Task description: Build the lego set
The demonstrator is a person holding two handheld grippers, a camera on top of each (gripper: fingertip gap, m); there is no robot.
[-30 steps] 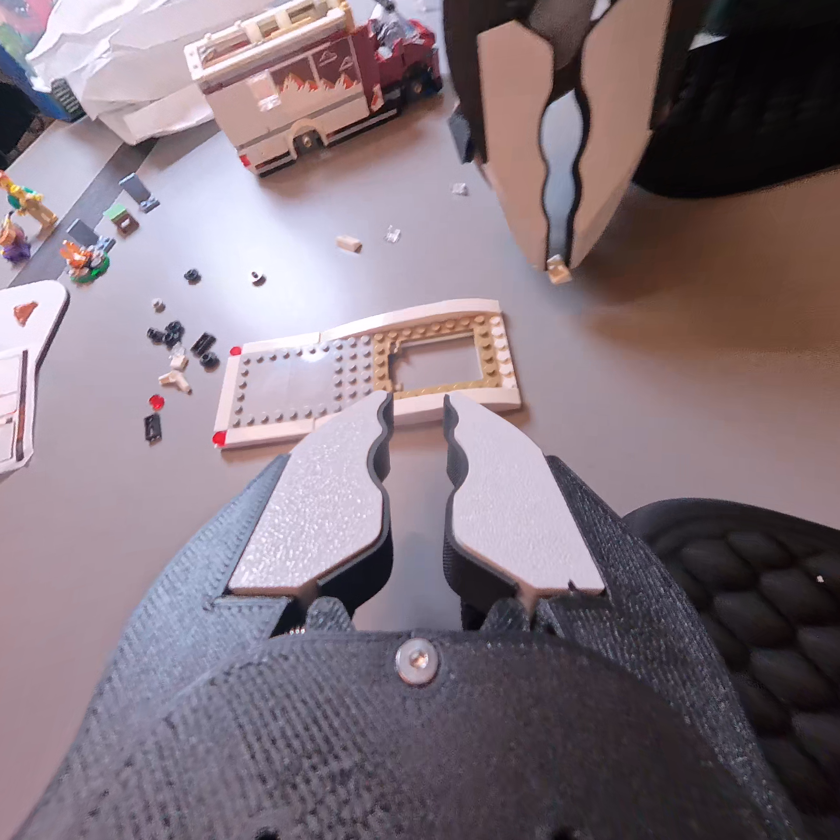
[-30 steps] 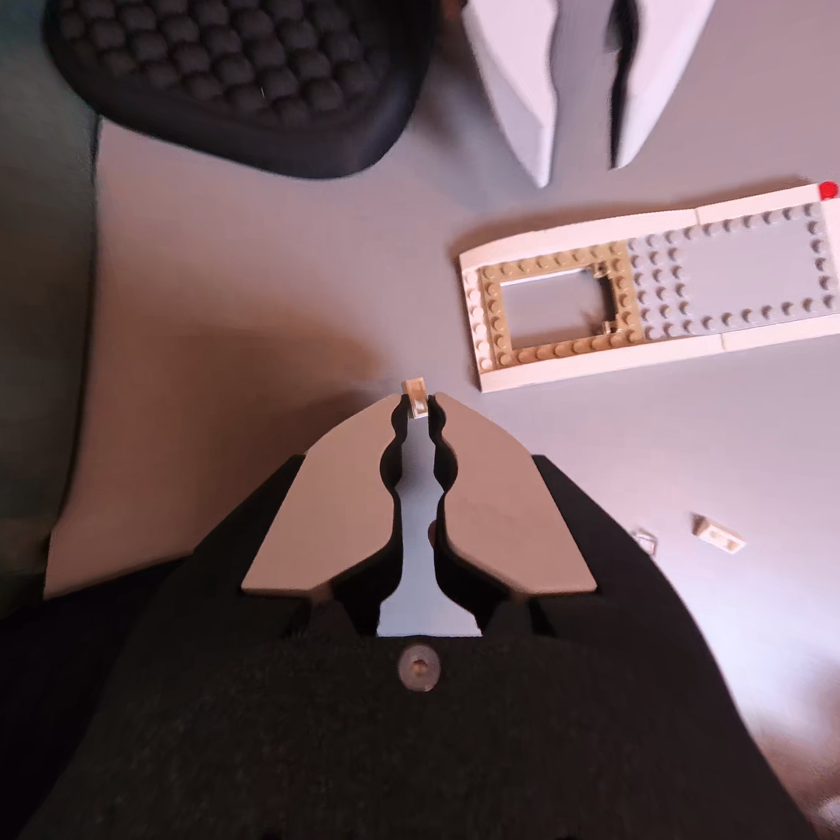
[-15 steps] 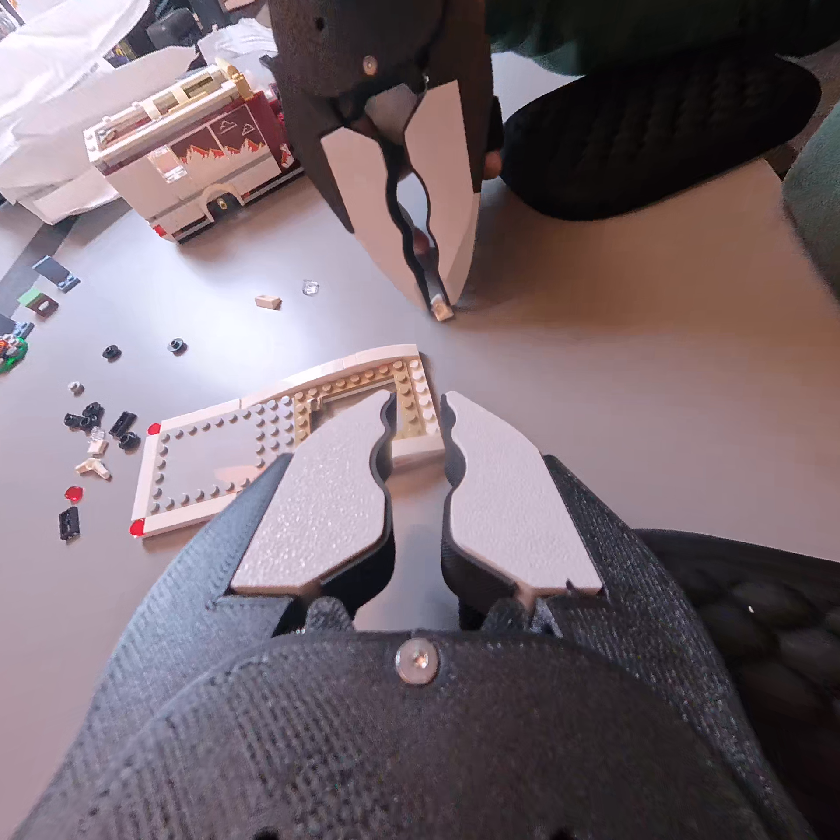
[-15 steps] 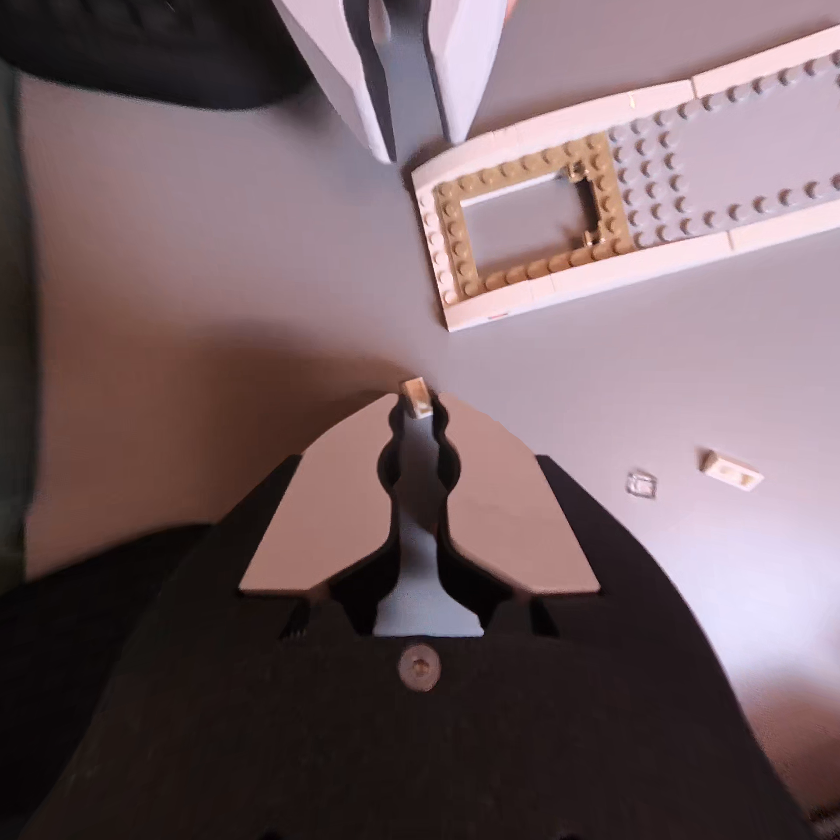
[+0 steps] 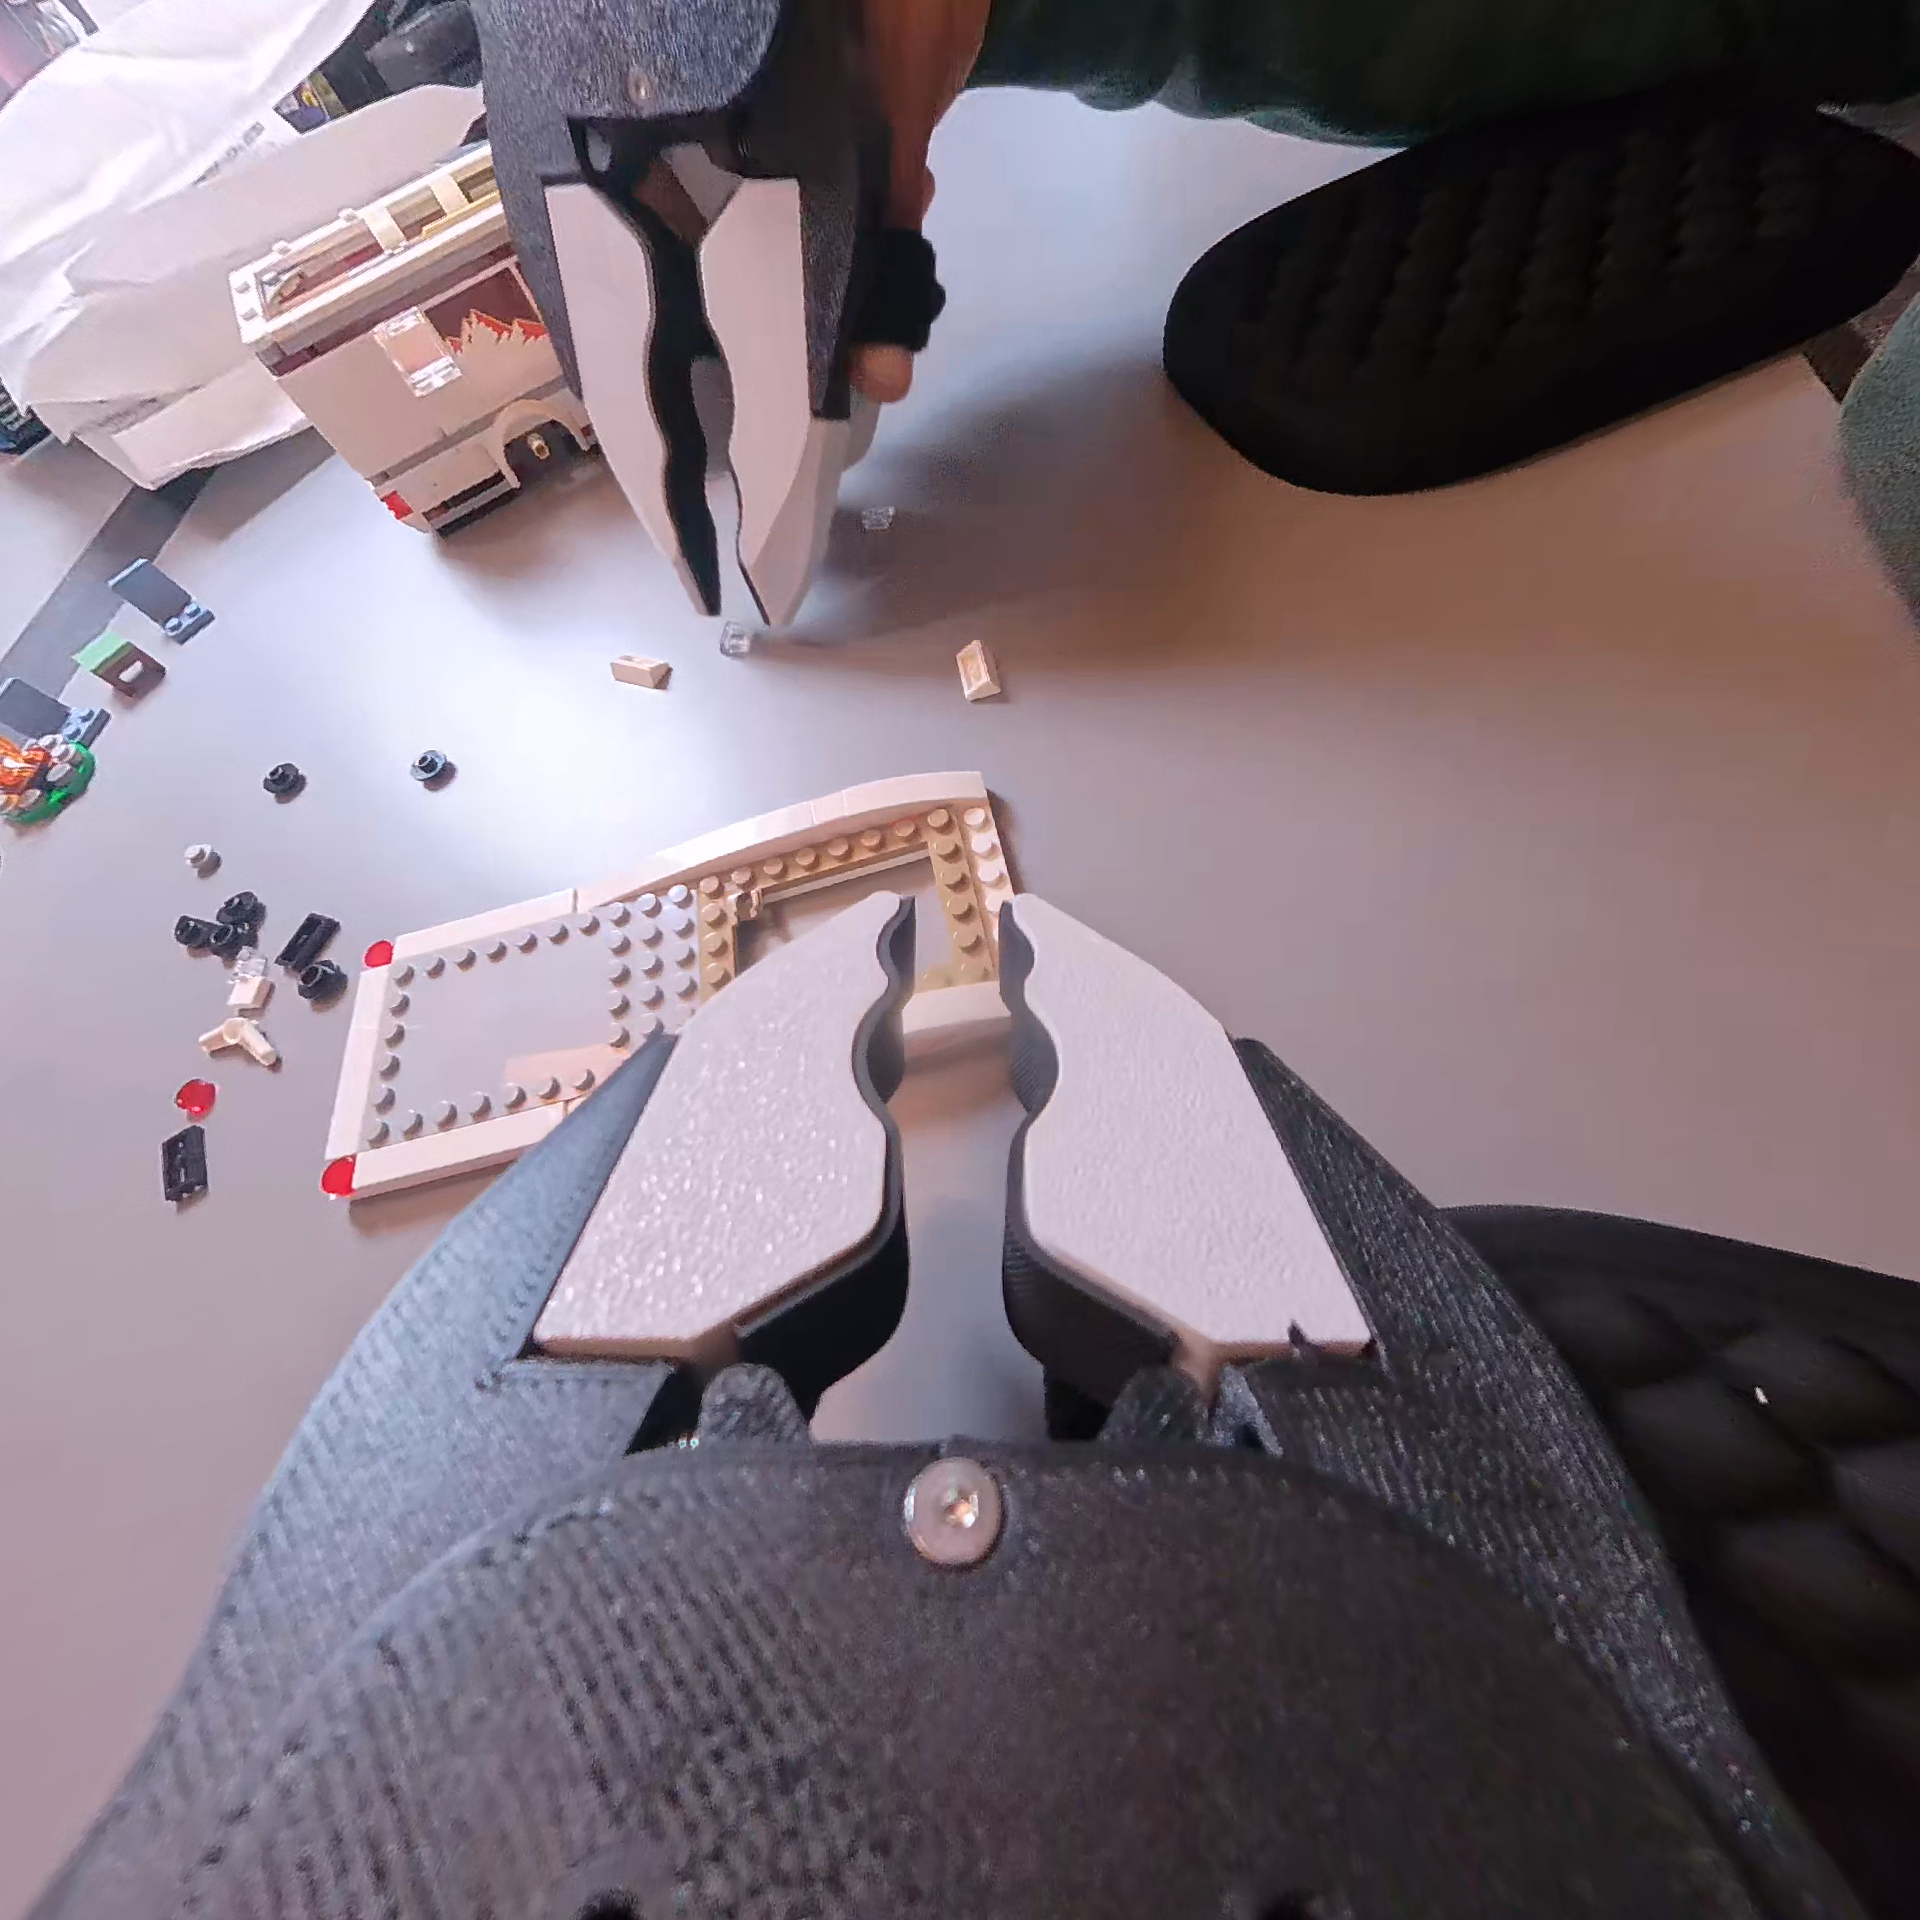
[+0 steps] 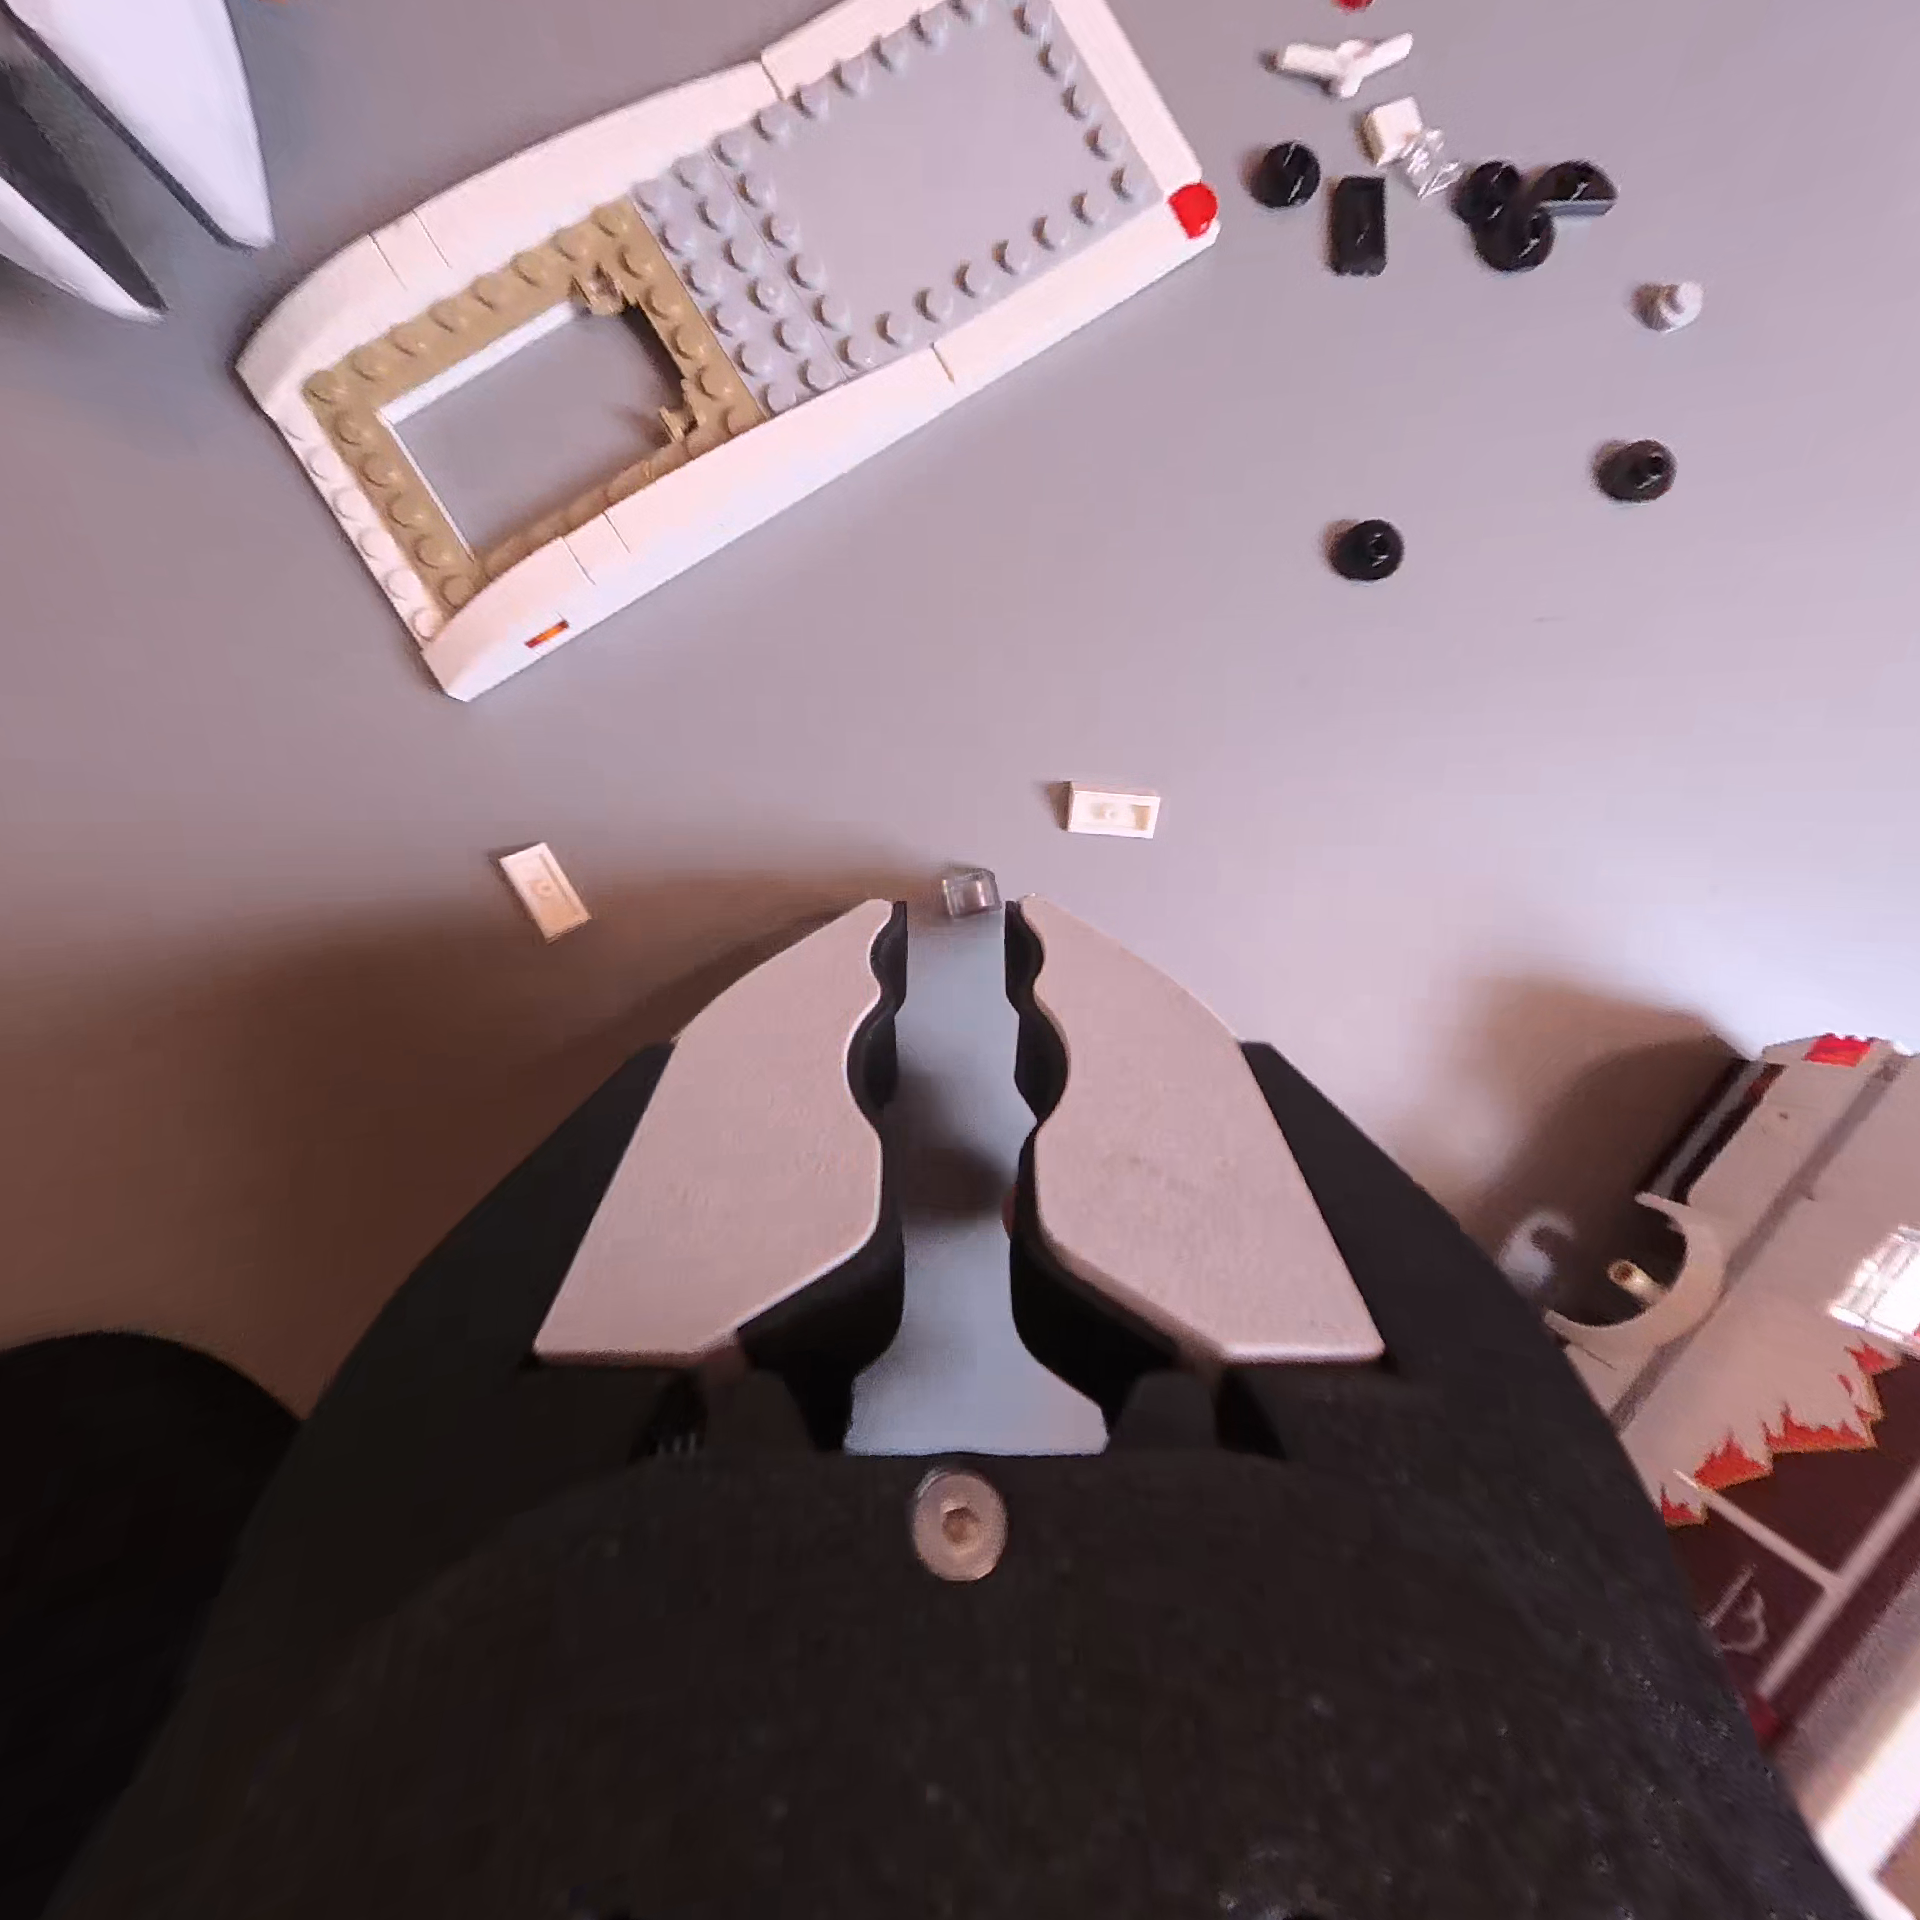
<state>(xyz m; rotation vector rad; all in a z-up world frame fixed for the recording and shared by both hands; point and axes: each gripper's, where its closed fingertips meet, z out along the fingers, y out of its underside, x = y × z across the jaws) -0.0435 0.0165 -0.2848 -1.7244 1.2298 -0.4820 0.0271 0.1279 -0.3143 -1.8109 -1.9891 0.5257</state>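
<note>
1. My left hand-held gripper (image 5: 956,914) is open, nothing between its fingers. Its tips hover over the near right corner of the flat brick plate (image 5: 499,1018), above the tan frame with the rectangular hole; I cannot tell whether they touch it.
2. My right hand-held gripper (image 6: 954,914) is open too, a clear gap between its pads and nothing held. In the left wrist view it points down at the worktop (image 5: 1351,831) at 12 o'clock from the plate.
3. A tiny clear brick (image 6: 968,894) lies on the worktop just ahead of the right gripper's tips, nearer the right fingertip, and neither pad presses on it.
4. A small cream tile (image 6: 1110,808) lies at 1 o'clock from those tips, and another cream tile (image 6: 544,889) at 9 o'clock, both well clear of the fingers.
5. The plate has a white border, a grey studded half and red dots at its far corners; in the right wrist view it sits at 11 o'clock.
6. Small black pieces (image 6: 1496,208) and a few white bits are scattered beside the grey end of the plate.
7. A toy van (image 5: 416,364) in white and dark red stands behind the right gripper, with white paper (image 5: 156,208) beyond it.
8. A black cushion (image 5: 1507,291) lies at 2 o'clock in the left wrist view.
</note>
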